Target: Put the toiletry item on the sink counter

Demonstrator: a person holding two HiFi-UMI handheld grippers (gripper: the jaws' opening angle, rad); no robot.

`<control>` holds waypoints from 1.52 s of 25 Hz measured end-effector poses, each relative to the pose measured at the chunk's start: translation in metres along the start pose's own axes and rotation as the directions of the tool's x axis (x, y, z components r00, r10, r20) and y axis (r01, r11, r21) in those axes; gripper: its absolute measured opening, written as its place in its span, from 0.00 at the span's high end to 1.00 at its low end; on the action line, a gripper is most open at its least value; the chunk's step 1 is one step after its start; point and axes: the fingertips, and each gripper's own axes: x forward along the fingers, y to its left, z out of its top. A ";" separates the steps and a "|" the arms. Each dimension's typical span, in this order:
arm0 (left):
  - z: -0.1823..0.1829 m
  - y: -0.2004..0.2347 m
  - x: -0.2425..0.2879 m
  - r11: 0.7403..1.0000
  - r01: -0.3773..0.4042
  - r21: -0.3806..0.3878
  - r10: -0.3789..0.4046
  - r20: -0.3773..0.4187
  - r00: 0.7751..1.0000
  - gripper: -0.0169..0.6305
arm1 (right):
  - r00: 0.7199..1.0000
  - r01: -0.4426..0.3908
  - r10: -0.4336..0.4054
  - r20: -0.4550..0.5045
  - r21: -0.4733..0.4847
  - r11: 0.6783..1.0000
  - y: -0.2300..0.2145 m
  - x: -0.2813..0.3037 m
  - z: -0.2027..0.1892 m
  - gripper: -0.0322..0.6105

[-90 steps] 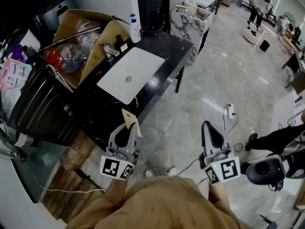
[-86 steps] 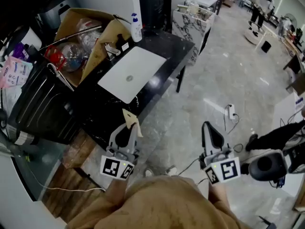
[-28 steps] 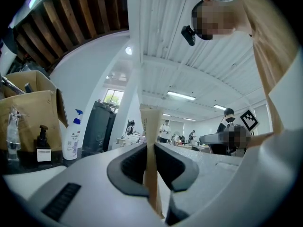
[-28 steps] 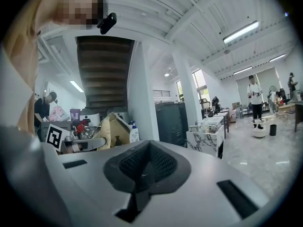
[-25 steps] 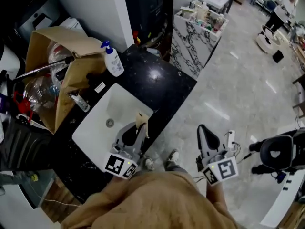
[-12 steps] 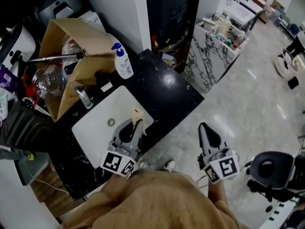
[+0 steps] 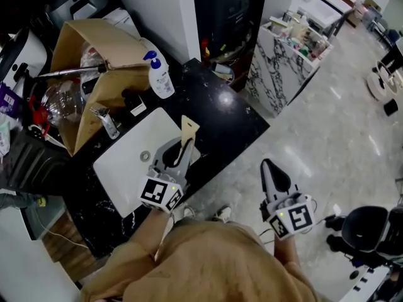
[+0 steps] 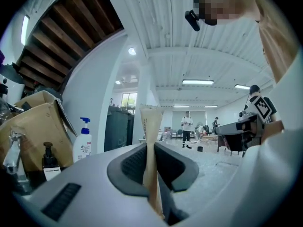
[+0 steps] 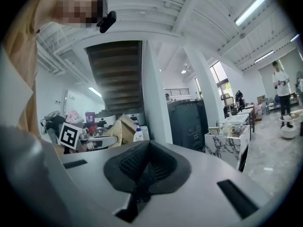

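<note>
Left tongs [image 7: 186,146] clamped on a tan sachet [image 7: 189,126]
It hangs above the black desk [image 7: 223,115]; right tongs [image 7: 267,166] are together, empty.

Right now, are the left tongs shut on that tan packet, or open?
Shut on it. In the left gripper view, the left tongs squeeze the thin tan packet, which sticks up between them.

An open cardboard box [image 7: 94,49] stuffed with clear plastic bags stands at the back left, with a white pump bottle [image 7: 160,77] (blue head, upright) just beside its flap. Further right, a marble-patterned cabinet [image 7: 283,61] carrying small items stands on the glossy grey floor [image 7: 334,137].
</note>
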 end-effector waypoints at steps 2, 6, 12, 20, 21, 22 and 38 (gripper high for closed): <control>-0.006 0.001 0.013 1.000 0.011 0.004 -0.011 -0.025 1.000 0.92 | 1.000 0.010 -0.010 0.000 0.001 1.000 -0.003 -0.003 0.000 0.94; -0.020 -0.002 0.038 0.999 0.034 0.014 -0.033 -0.094 0.995 0.92 | 1.000 0.021 -0.021 -0.001 -0.002 1.000 -0.006 -0.007 -0.001 0.94; -0.051 -0.003 0.071 0.997 0.072 0.026 -0.066 -0.181 0.981 0.92 | 0.999 0.048 -0.048 -0.012 -0.004 0.999 -0.008 -0.013 -0.003 0.94; -0.087 0.007 0.106 0.995 0.092 0.045 -0.074 -0.306 0.949 0.92 | 0.997 0.076 -0.076 -0.015 -0.003 0.997 -0.012 -0.020 -0.005 0.94; -0.091 0.008 0.110 0.994 0.096 0.050 -0.075 -0.321 0.944 0.92 | 0.997 0.077 -0.077 -0.016 -0.003 0.997 -0.011 -0.020 -0.005 0.94; -0.094 0.009 0.114 0.993 0.100 0.054 -0.076 -0.338 0.938 0.92 | 0.997 0.078 -0.078 -0.016 -0.004 0.997 -0.011 -0.020 -0.005 0.94; -0.147 0.020 0.149 0.987 0.119 0.110 -0.044 -0.526 0.849 0.92 | 0.994 0.109 -0.109 -0.029 -0.006 0.994 -0.013 -0.032 -0.007 0.94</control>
